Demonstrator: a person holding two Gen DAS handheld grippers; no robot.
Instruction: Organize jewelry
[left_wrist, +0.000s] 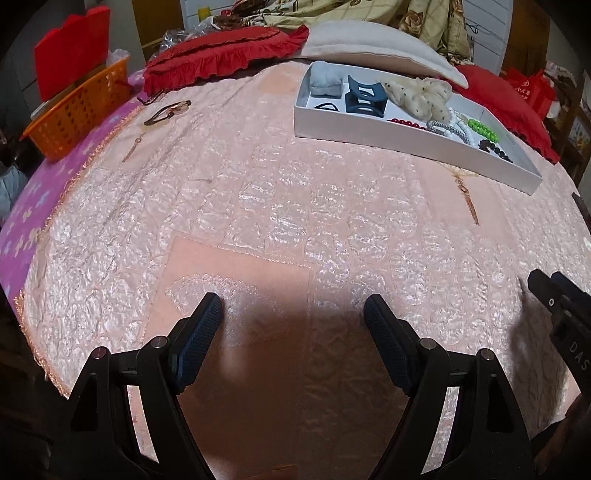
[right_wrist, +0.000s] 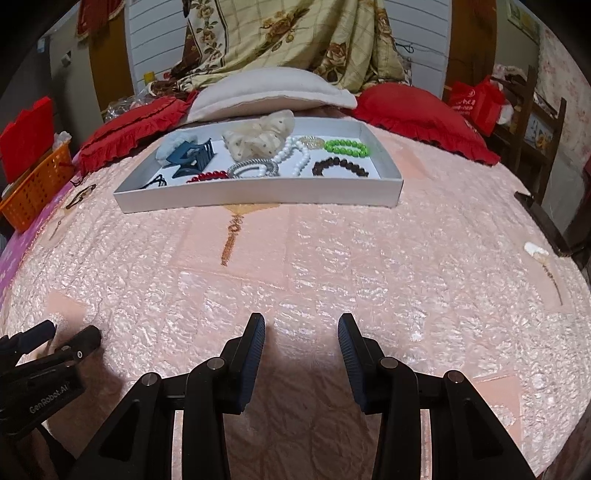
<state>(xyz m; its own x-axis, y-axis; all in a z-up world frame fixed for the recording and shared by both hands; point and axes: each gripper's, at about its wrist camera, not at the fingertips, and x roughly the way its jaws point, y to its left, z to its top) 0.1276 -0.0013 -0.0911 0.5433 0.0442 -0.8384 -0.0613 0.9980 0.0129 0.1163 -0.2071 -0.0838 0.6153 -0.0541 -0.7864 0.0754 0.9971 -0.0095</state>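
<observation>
Jewelry tray (right_wrist: 258, 192) sits ahead; left tool (left_wrist: 291, 306) and right tool (right_wrist: 301, 326) hover low, both spread, empty.

right gripper (left_wrist: 554, 295) cut off at frame edge

Bedding and storage around the pink quilted bedspread (right_wrist: 332, 258).
At its far edge lies a cream flat pillow (right_wrist: 273, 92), flanked by two red ruffled cushions (right_wrist: 421, 114); a floral beige blanket (right_wrist: 295, 40) hangs behind; an orange plastic basket (left_wrist: 77, 110) stands at its left edge.
</observation>
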